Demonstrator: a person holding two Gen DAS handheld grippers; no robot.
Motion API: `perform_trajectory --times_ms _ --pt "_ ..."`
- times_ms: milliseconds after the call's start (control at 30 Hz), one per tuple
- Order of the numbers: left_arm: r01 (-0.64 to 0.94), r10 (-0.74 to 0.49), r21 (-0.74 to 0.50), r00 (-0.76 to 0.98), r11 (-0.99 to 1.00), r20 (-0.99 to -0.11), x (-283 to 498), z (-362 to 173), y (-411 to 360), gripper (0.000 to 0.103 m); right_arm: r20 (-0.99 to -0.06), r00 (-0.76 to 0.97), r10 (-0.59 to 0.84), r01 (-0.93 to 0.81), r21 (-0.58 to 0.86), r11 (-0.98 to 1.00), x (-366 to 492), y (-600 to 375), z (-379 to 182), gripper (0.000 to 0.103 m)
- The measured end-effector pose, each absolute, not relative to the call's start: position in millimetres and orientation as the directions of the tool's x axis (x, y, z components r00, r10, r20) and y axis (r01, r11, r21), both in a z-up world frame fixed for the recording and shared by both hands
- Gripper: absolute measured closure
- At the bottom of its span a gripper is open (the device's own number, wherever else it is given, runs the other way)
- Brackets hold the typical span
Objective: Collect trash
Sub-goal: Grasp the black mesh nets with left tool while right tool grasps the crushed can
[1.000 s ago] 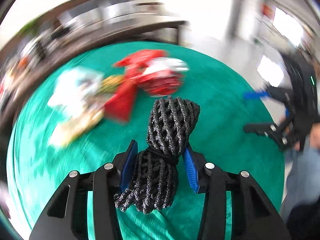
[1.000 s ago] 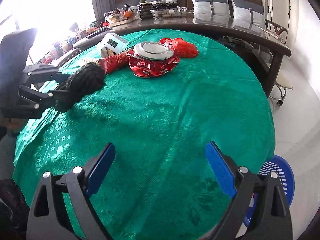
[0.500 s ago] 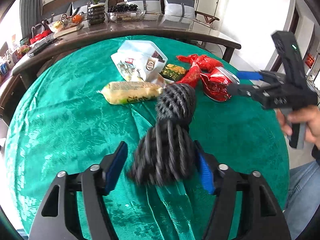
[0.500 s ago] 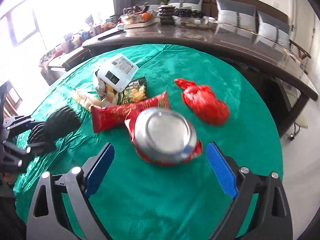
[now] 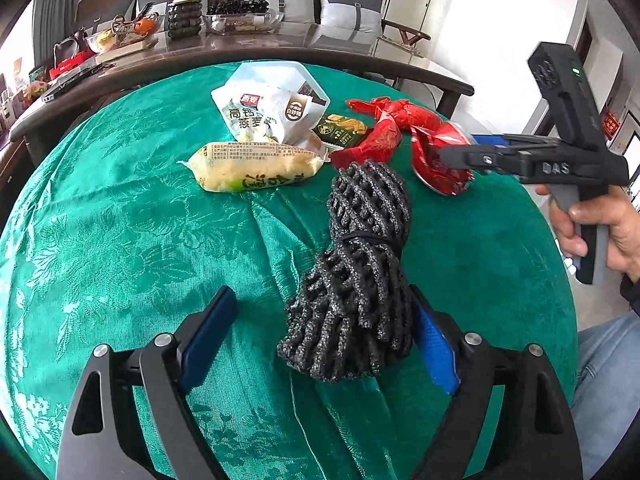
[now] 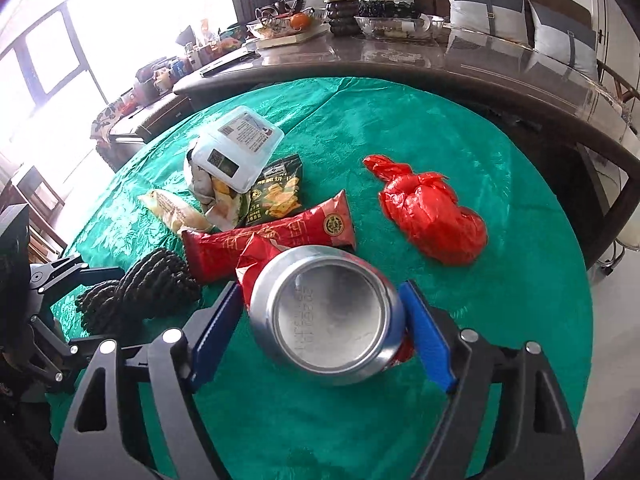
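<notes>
A black foam net bundle (image 5: 360,264) lies on the green tablecloth (image 5: 120,240) between the open fingers of my left gripper (image 5: 320,336), against the right finger only; it also shows in the right wrist view (image 6: 136,292). My right gripper (image 6: 320,332) is open around a crushed red can (image 6: 332,312), its silver bottom facing the camera, and shows from the side in the left wrist view (image 5: 500,156). A red snack wrapper (image 6: 272,240) and a red plastic bag (image 6: 432,216) lie beyond the can.
A yellow snack pack (image 5: 252,168), a white oat bag (image 5: 264,116), a clear plastic box (image 6: 240,144) and a dark chip packet (image 6: 276,192) lie at the cloth's far side. A dark counter (image 6: 400,60) with bowls stands behind.
My left gripper has opened and let go of the net bundle, which now rests on the cloth. My right gripper has moved in around the can.
</notes>
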State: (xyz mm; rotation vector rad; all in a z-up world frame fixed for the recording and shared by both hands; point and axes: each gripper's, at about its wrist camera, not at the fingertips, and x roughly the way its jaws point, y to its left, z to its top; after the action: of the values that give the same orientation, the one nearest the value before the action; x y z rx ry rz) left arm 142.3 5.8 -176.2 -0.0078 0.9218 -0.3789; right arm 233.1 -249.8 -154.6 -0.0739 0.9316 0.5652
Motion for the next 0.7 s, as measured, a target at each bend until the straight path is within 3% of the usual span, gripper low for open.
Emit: perform_trajectory --times_ms 233,533,700 --pt "0.313 -0.319 -0.165 0.545 0.935 -0.775 143.2 -176.4 5.8 0.019 -0.842 0.515 0.159 -0.291 0.003 0.957 174.6 -260.6 -158.2 0.026" --pt "0.294 -0.341 -0.206 0.550 0.933 -0.762 142.8 -176.8 12.8 0.019 -0.832 0.465 0.302 -0.278 0.187 0.942 133.0 -268.9 -146.6 0.018" --pt "0.299 -0.324 -0.180 0.551 0.937 -0.769 139.2 -176.3 8.3 0.018 -0.822 0.538 0.187 -0.266 0.045 0.963 136.2 -273.3 -140.5 0.018"
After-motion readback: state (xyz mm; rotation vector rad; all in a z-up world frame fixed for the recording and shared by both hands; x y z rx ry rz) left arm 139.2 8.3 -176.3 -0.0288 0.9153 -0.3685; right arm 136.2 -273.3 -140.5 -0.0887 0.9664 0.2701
